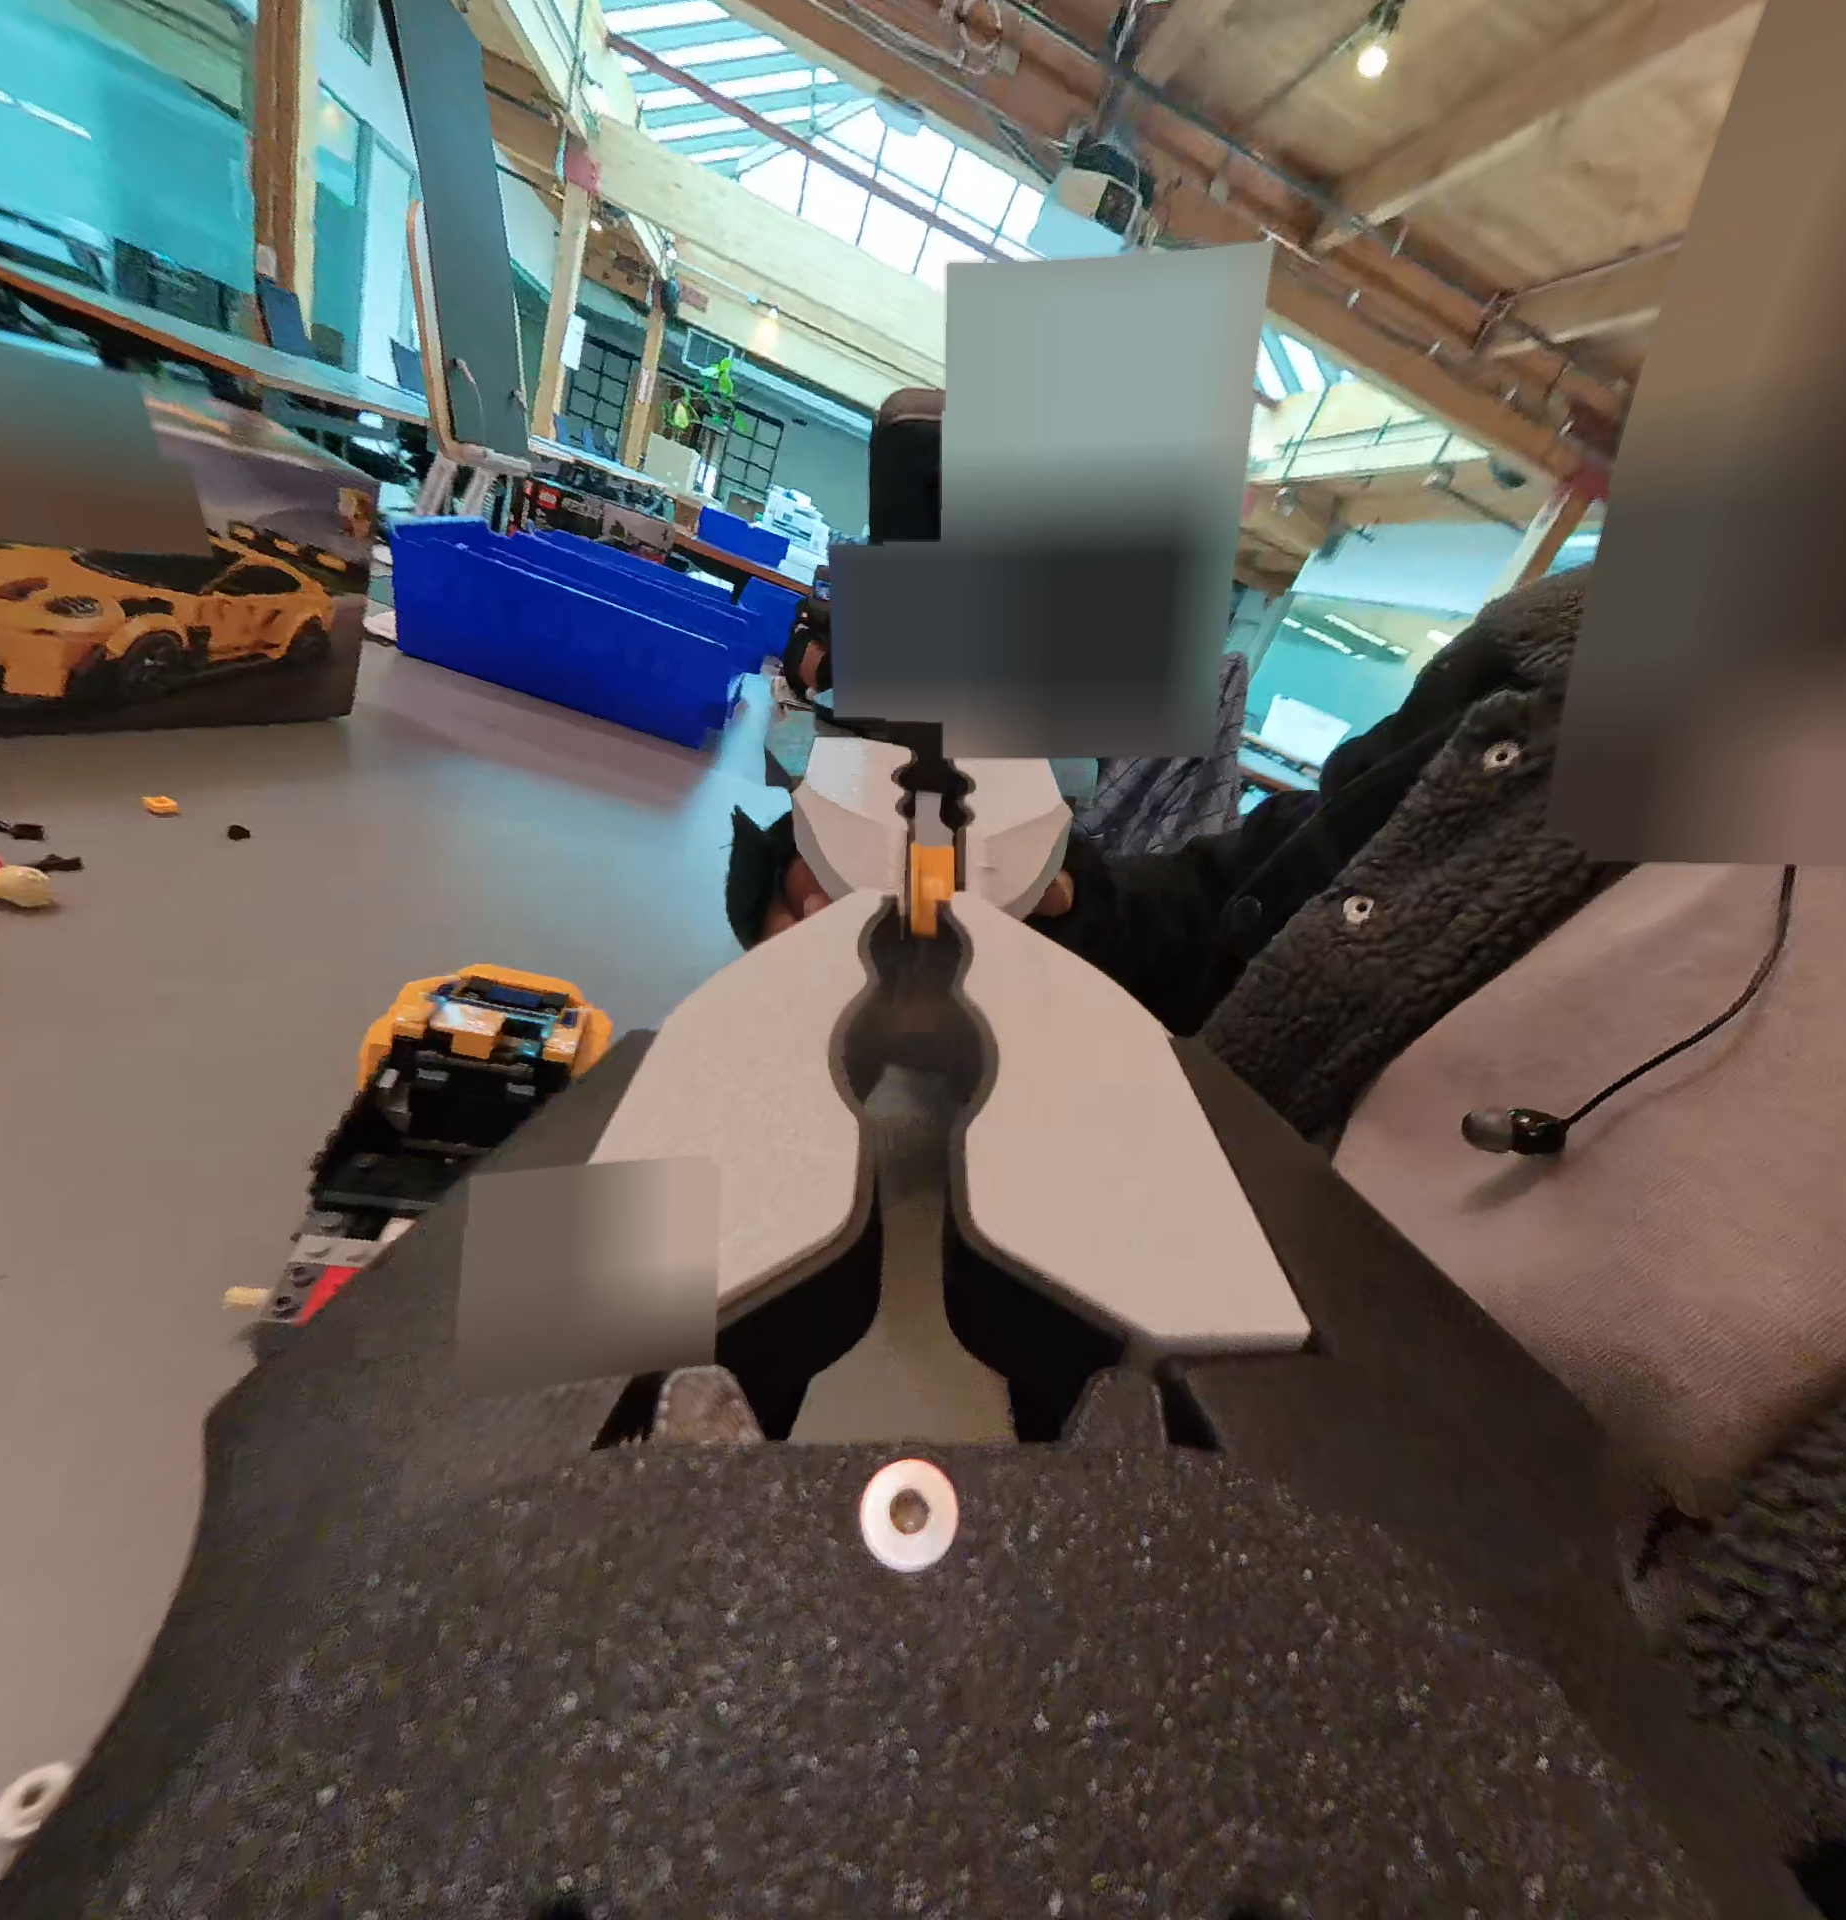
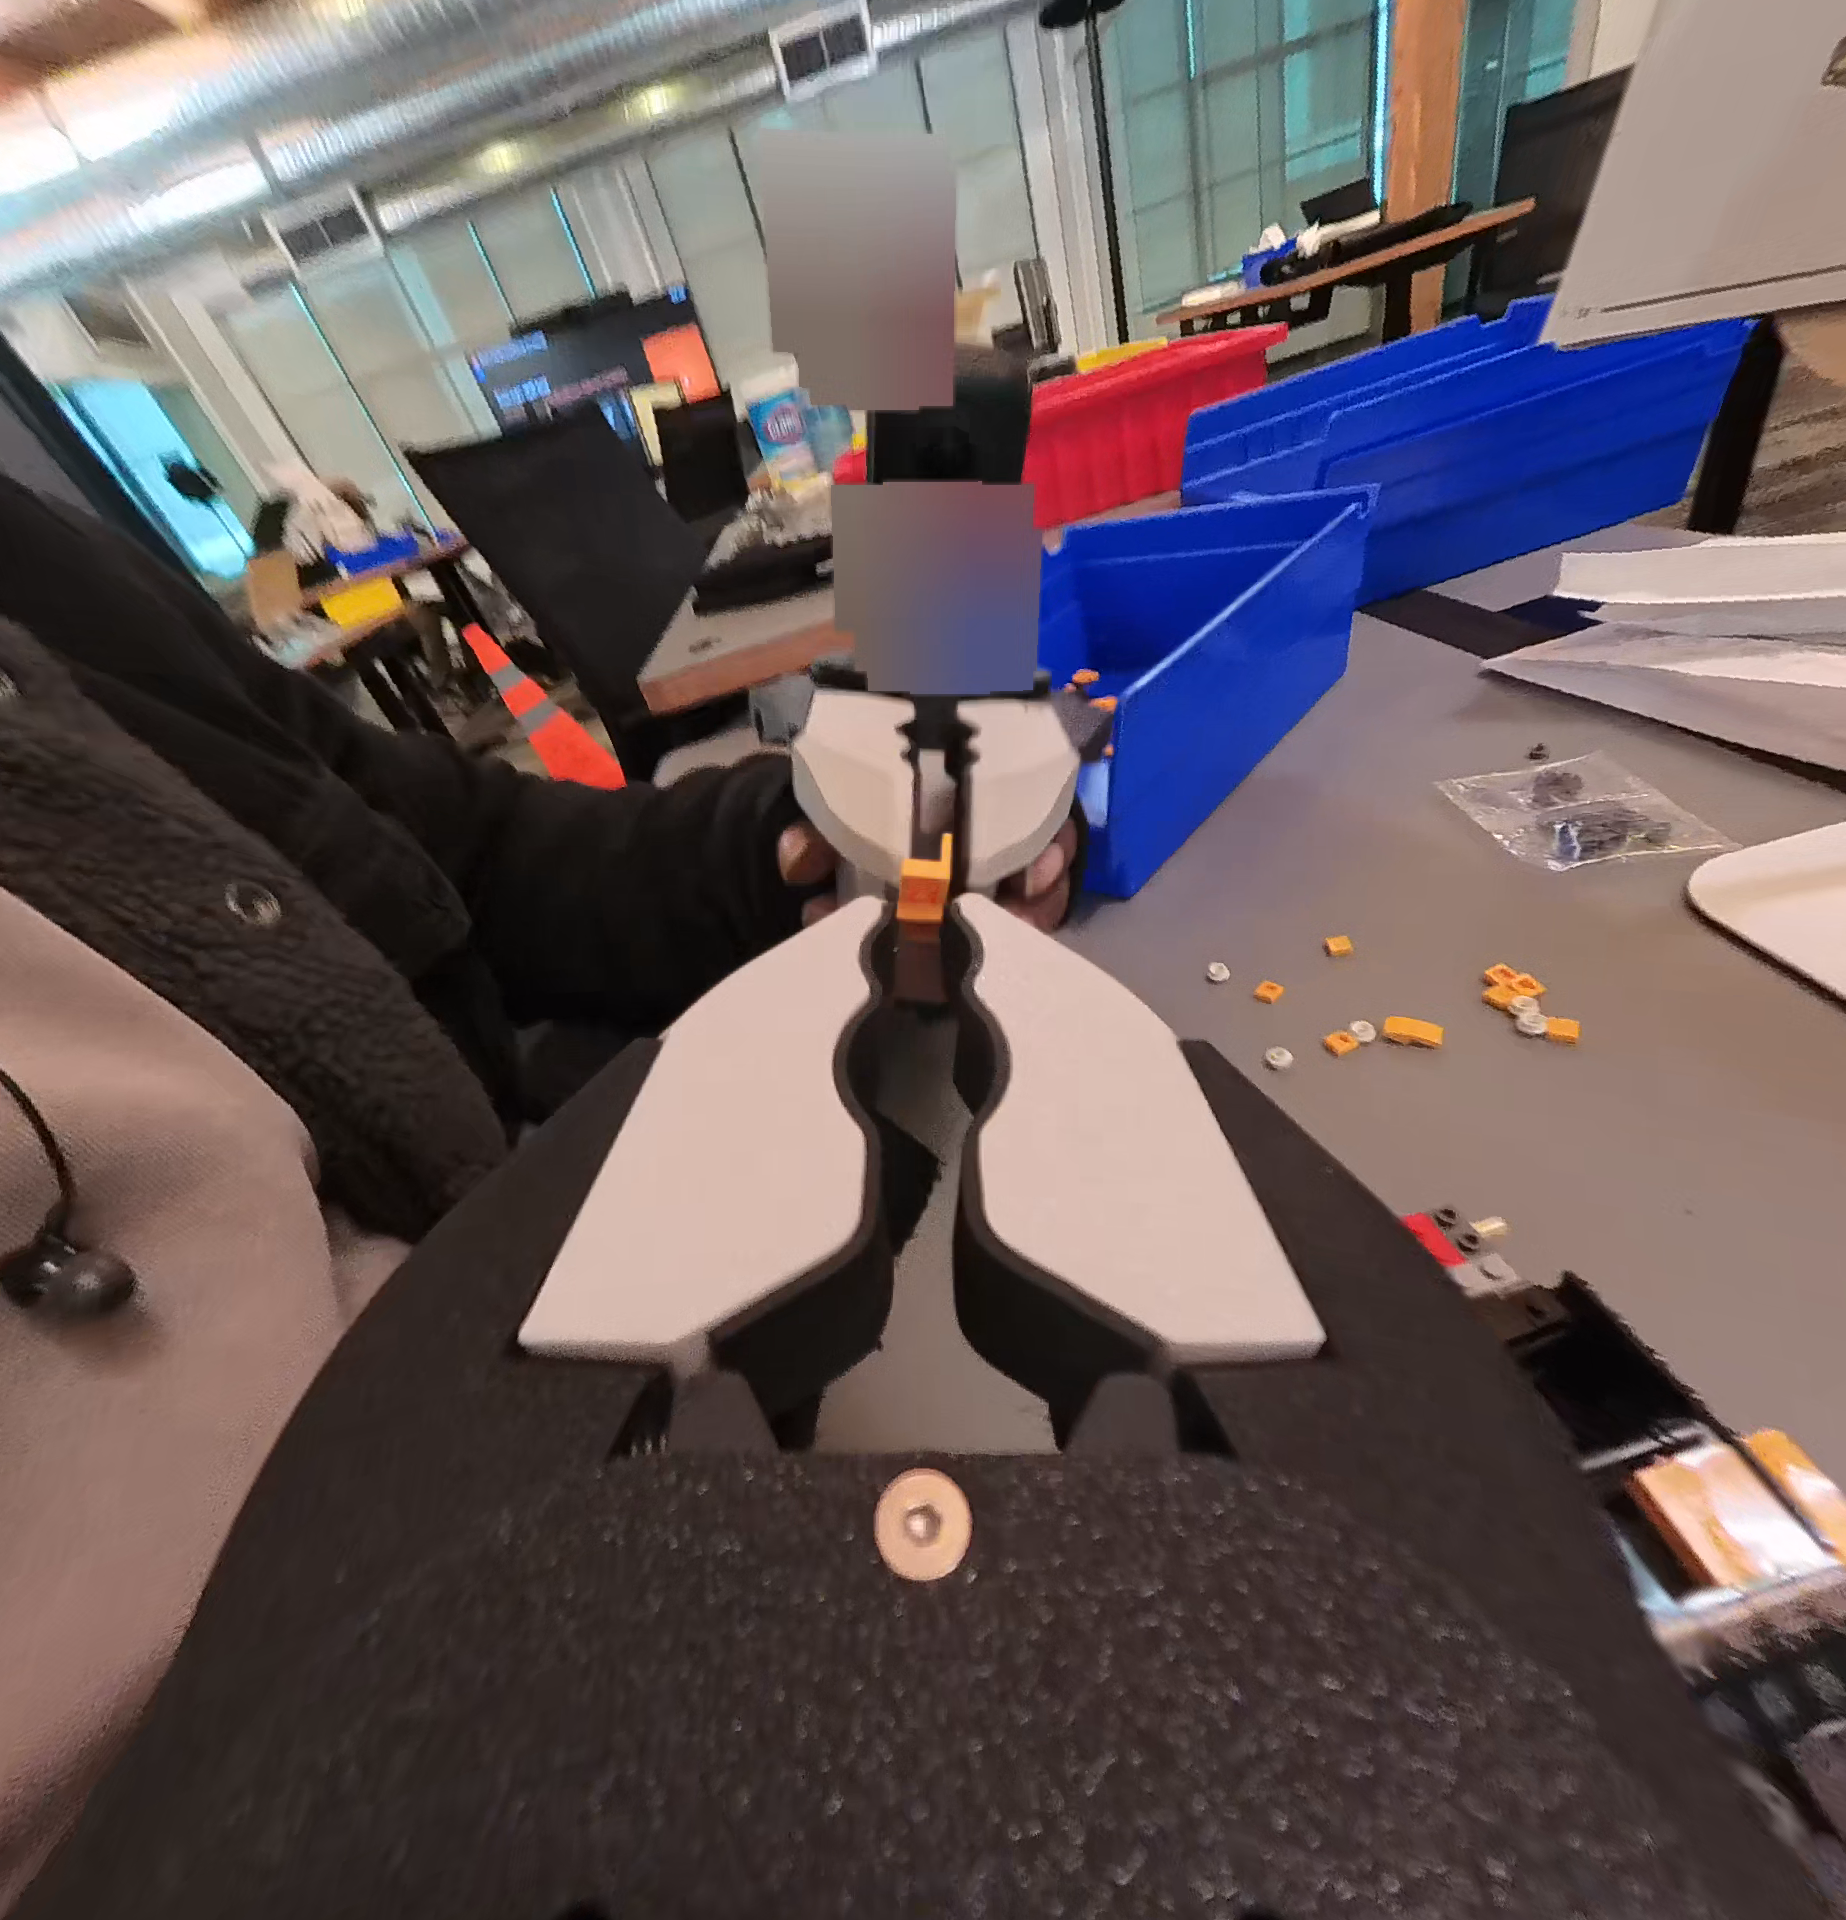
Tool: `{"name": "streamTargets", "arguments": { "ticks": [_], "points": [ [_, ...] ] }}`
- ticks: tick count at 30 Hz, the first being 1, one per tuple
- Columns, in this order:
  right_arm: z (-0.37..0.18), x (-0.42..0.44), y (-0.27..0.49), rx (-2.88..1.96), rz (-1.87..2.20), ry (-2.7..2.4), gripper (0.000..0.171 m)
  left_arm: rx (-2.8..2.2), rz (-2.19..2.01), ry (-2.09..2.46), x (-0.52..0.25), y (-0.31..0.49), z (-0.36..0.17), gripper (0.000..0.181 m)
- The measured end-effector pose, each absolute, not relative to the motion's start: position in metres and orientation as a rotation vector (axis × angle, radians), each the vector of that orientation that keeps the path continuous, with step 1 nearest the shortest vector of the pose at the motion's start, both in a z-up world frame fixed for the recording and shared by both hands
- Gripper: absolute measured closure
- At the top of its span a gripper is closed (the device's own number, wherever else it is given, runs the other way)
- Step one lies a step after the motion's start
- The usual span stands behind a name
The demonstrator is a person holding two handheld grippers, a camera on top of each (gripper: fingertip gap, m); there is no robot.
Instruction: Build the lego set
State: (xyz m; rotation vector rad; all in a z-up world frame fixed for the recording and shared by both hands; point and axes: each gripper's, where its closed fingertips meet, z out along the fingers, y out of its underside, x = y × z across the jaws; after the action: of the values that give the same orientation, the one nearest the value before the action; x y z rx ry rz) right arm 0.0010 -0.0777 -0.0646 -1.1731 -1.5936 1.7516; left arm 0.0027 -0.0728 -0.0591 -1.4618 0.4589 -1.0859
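Both tools, the left tool [image 1: 924, 920] and the right tool [image 2: 924, 925], meet tip to tip above the bench [image 1: 275, 935], each clamped on one little orange piece [image 1: 927, 894], which may pop out if they push crookedly.

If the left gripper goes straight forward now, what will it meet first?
Most likely the right gripper, facing it tip to tip. The left gripper already has the orange piece at its fingertips; any gap is unclear.
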Motion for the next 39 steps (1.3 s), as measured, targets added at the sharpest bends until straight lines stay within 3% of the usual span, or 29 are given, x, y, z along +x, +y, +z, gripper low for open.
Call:
{"name": "streamTargets", "arguments": {
  "ticks": [10, 39],
  "points": [
    [-0.082, 0.007, -0.091, -1.025, 1.468, -1.801, 0.163, -1.520, -0.892, 0.682, 0.013, -0.083, -0.071, 0.180],
    [-0.080, 0.011, -0.091, -1.023, 1.592, -1.768, 0.161, -1.458, -0.840, 0.701, 0.016, -0.084, -0.069, 0.180]
  ]
}}
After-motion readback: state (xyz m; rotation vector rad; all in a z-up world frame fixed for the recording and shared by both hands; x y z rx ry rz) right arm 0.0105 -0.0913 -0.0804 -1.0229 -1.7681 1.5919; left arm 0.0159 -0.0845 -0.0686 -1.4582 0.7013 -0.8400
